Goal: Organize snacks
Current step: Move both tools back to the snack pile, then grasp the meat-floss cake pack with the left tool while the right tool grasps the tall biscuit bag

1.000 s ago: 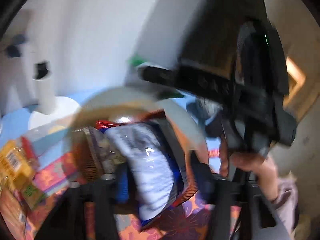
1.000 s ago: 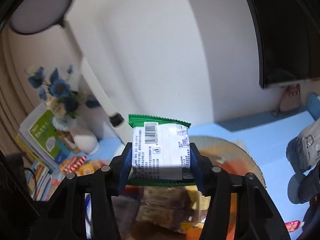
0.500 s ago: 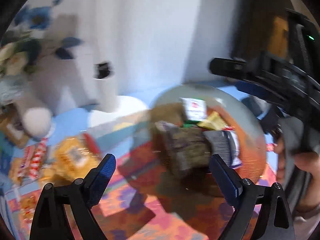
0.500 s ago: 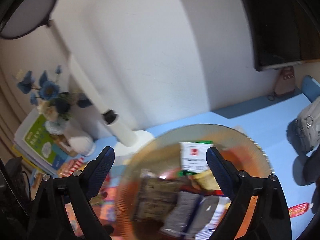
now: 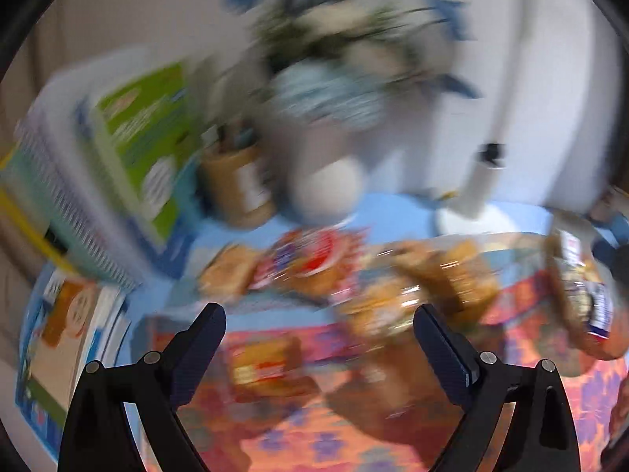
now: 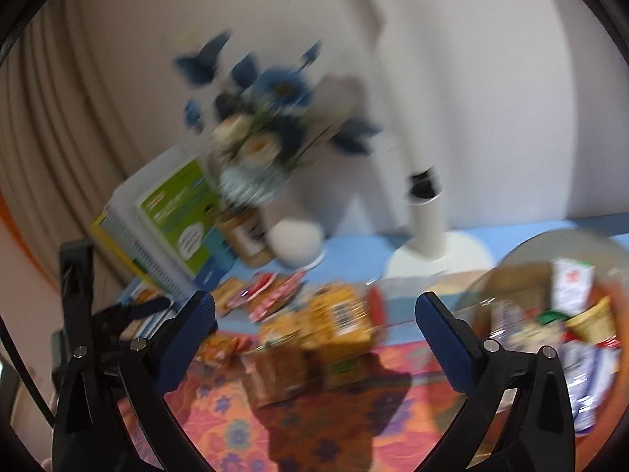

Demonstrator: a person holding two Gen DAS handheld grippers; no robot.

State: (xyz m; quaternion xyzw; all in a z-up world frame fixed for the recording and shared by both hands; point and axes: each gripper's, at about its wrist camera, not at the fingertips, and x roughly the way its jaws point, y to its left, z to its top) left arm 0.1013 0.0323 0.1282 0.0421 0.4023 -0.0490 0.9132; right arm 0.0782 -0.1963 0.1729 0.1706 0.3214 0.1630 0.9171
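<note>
Both the left gripper [image 5: 319,332] and right gripper [image 6: 314,320] are opening, empty; crinkly orange-yellow snack packets [image 6: 338,316] lie just beyond the right fingertips, light, slippery, crushable: pinch gently across a flat middle

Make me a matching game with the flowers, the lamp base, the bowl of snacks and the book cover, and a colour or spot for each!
Things:
1. flowers
2. lamp base
3. bowl of snacks
4. book cover

Matches:
A. green
B. far right of the right wrist view
C. blue
D. white

Pairs: 1-C, 2-D, 3-B, 4-A
</note>
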